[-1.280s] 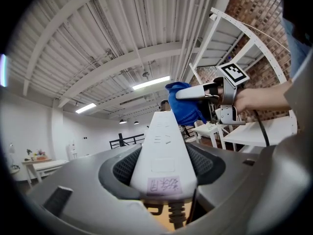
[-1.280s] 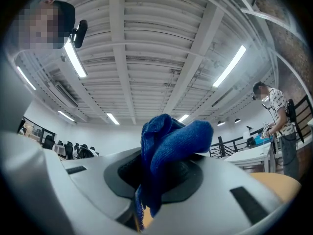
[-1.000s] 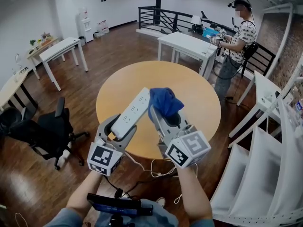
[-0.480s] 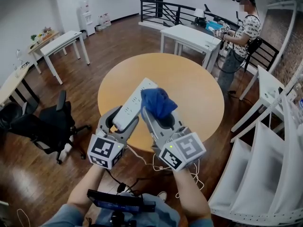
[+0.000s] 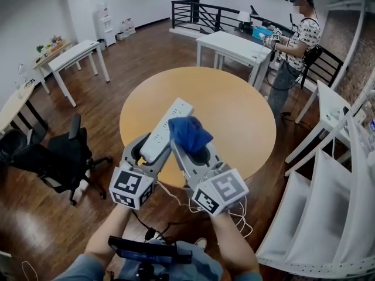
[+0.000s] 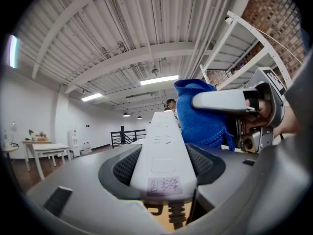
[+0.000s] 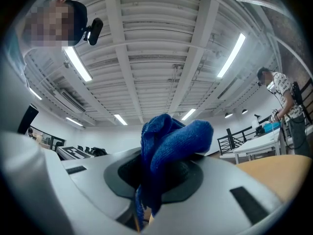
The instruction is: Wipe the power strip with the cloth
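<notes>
The left gripper (image 5: 151, 151) is clamping its jaws on the white power strip (image 5: 173, 120), holding it above the round desk (image 5: 234, 116). The right gripper (image 5: 192, 148) is pinching the blue cloth (image 5: 188, 132), which is sitting just beside the strip at three o'clock.

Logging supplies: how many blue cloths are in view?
1: the blue cloth, gripped by the right gripper beside the power strip that the left gripper holds. Others may be hidden.

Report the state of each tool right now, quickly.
Left tool: shut on the power strip.
Right tool: shut on the blue cloth.
</notes>
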### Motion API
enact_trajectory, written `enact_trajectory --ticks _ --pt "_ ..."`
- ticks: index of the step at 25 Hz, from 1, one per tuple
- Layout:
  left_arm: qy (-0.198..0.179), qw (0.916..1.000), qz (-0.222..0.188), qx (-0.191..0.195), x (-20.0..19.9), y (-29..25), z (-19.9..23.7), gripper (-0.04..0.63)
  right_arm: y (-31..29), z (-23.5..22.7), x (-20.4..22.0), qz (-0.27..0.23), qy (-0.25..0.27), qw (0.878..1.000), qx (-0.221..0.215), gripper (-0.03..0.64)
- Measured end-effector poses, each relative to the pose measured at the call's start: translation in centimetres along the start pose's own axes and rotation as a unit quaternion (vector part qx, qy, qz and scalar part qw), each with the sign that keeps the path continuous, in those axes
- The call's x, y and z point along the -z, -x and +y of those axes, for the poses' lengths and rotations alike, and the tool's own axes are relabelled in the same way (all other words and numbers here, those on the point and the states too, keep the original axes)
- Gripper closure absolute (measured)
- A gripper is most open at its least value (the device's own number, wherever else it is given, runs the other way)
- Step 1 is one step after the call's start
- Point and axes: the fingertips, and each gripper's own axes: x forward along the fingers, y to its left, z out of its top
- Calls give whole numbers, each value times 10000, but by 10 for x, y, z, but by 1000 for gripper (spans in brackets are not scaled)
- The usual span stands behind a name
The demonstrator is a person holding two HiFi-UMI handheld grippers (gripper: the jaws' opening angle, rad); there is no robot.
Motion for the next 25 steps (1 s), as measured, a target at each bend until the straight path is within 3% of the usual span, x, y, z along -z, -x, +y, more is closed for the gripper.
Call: enact_trajectory --ticks 4,15,25 --pt "26 9999 122 -40 29 -5 5 313 8 -8 4 12 -65 9999 130 549" --pt "287 9932 1115 185 142 -23 -11 314 32 -30 38 351 -270 9978 497 549" --pt "742 9763 2025 158 233 -39 -7 314 48 -49 59 575 -510 9936 833 550"
